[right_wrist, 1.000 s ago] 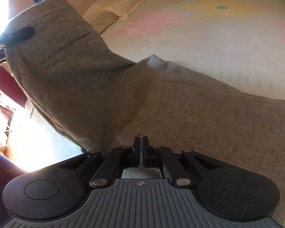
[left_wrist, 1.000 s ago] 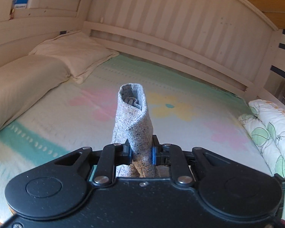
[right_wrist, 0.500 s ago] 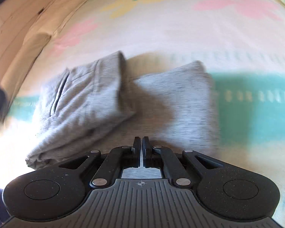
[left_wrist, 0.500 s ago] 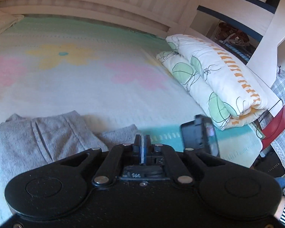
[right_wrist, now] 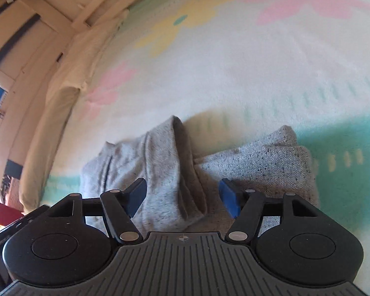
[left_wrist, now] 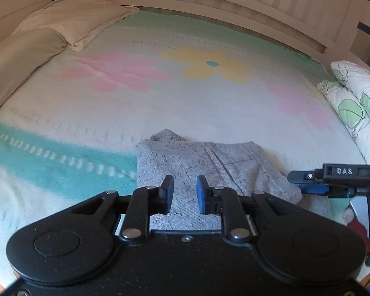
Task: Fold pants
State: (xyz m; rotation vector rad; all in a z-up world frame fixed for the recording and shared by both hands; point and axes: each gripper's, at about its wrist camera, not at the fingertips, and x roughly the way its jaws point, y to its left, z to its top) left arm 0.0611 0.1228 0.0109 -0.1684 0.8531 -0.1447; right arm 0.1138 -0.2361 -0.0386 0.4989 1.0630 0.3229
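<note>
Grey speckled pants [left_wrist: 209,165] lie folded into a small bundle on the bed near its front edge. My left gripper [left_wrist: 184,192] hovers over the bundle's near side; its jaws are opening and the pads press on nothing. In the right wrist view the pants [right_wrist: 165,162] show one thick folded flap lying over a flatter part [right_wrist: 271,157]. My right gripper [right_wrist: 182,197] stands above that fold, jaws opening wide, with cloth below them but not gripped. The right gripper [left_wrist: 333,180] also shows at the right edge of the left wrist view.
The bed cover [left_wrist: 185,98] is pale with pink and yellow flowers and a teal band. Cream pillows [left_wrist: 69,17] lie at the far left, a leaf-patterned folded duvet [left_wrist: 357,103] at the right. A white slatted bed rail [left_wrist: 234,7] runs along the back.
A second ago both grippers held the pants up, shut on the cloth. The pants now lie folded on the bed and both grippers have let go, with jaws apart.
</note>
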